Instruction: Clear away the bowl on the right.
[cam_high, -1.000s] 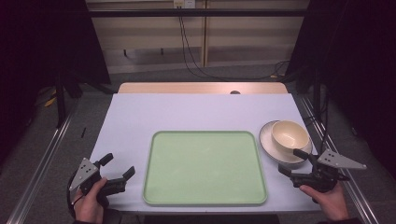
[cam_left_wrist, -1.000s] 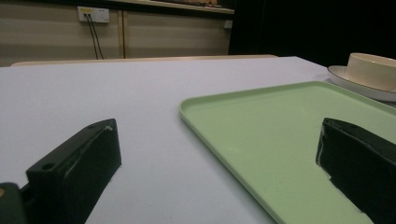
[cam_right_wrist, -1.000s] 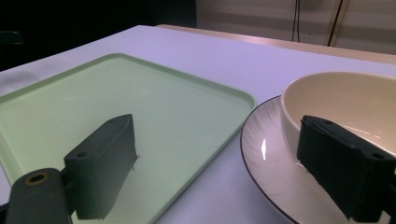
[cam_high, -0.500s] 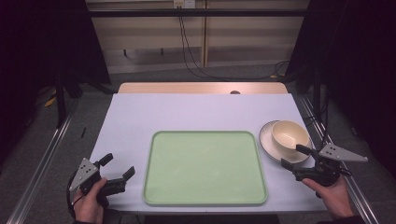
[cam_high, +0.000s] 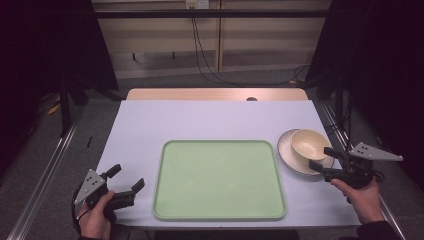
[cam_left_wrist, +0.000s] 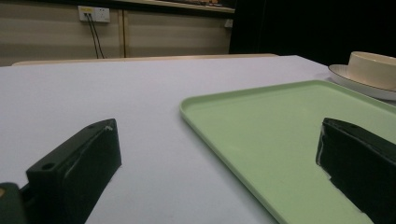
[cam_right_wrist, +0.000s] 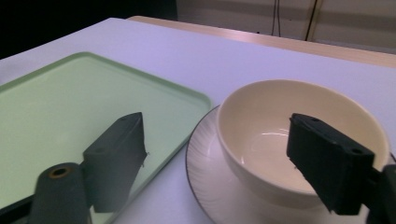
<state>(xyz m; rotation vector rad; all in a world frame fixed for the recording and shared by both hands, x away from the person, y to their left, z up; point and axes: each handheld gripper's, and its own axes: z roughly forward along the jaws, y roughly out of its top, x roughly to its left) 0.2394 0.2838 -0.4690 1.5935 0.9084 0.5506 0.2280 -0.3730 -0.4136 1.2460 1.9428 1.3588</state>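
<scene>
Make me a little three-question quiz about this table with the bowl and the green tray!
1. True or false: the bowl sits on the plate.
2. Which hand-held gripper is nearest the bowl: A left, B right?
3. Fill in: the tray is coloured ____.

Key: 1 true. 2 B; its jaws stand open by the plate's near rim. 3 green, and nothing lies on it.

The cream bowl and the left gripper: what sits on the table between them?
In the high view, the empty green tray lies between the left gripper and the cream bowl, which stands on a plate.
</scene>
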